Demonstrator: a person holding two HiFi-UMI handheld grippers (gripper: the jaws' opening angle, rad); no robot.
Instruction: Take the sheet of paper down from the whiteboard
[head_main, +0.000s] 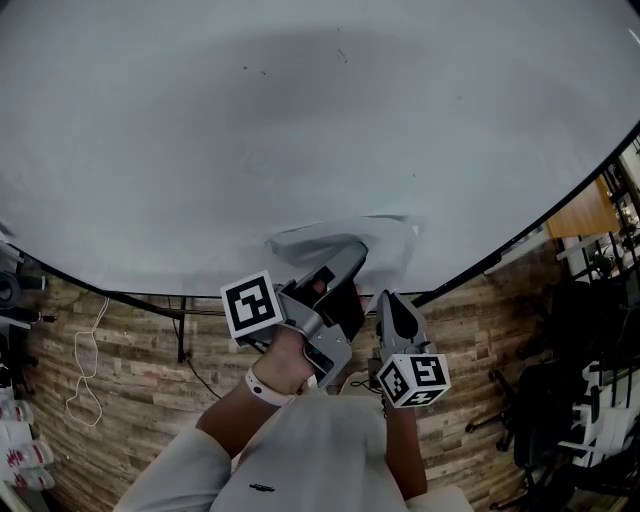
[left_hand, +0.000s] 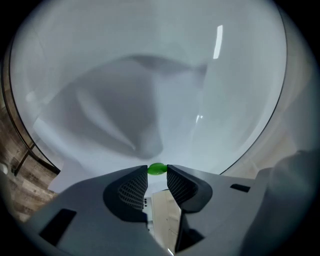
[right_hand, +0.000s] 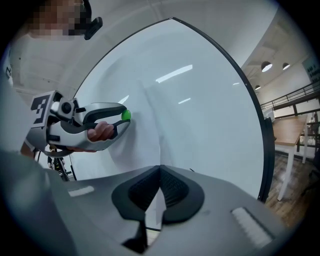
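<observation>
The whiteboard (head_main: 300, 120) fills most of the head view, its black frame running along the lower edge. The sheet of paper (head_main: 392, 248) is on the board's lower part, just above that frame. It does not lie flat: it is bowed and creased, with its middle standing off the surface.

Left gripper (left_hand: 157, 177): jaws partly closed, tips gripping a small green magnet (left_hand: 157, 169). The magnet sits at the paper's face, against the board. The left gripper view shows it wedged between the two ribbed pads and touching both.

Right gripper (right_hand: 160, 172): jaws fully together. A thin white strip of the sheet runs between the pads, so the lower edge of the paper is pinched there. From that point a crease rises up the sheet.

Position of the two tools: side by side and near each other at the sheet's lower part. The left gripper is higher and reaches onto the paper; the right is below it at the edge.
</observation>
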